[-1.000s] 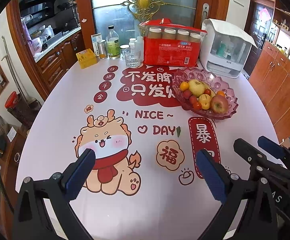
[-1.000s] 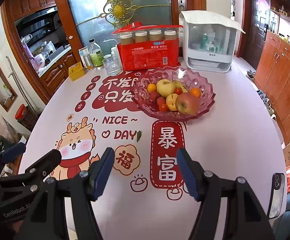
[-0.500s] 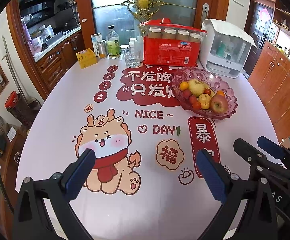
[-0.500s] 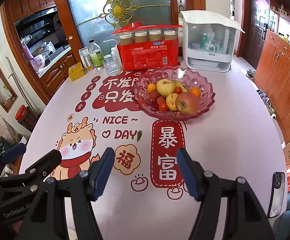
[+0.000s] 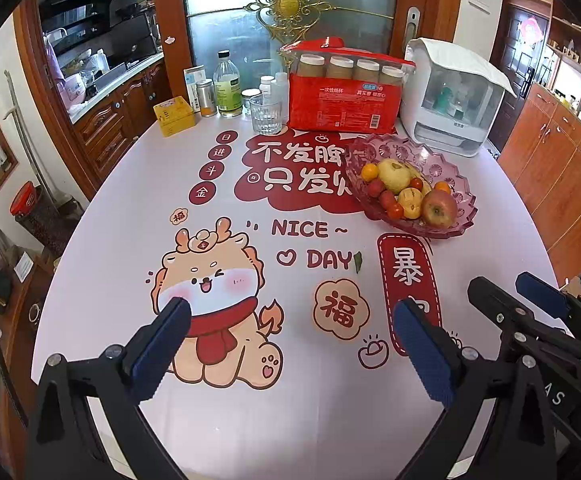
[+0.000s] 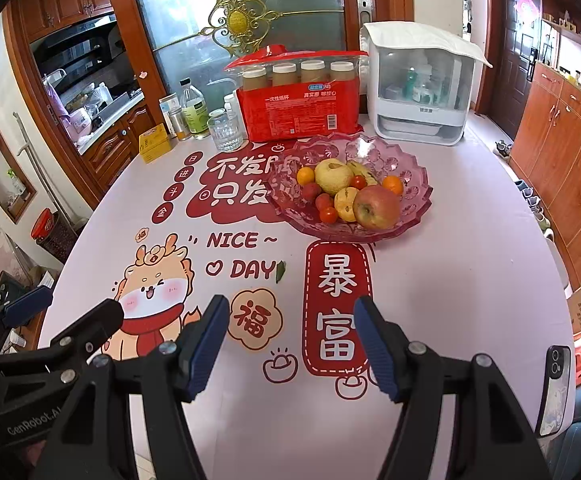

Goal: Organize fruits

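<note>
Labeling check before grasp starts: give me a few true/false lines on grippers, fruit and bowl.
1. Both grippers are open and hold nothing. True: left gripper, right gripper.
2. The apple lies on the table beside the bowl. False: it sits in the bowl.
3. A glass stands left of the red pack. True.
4. The bowl is green. False: pink glass.
</note>
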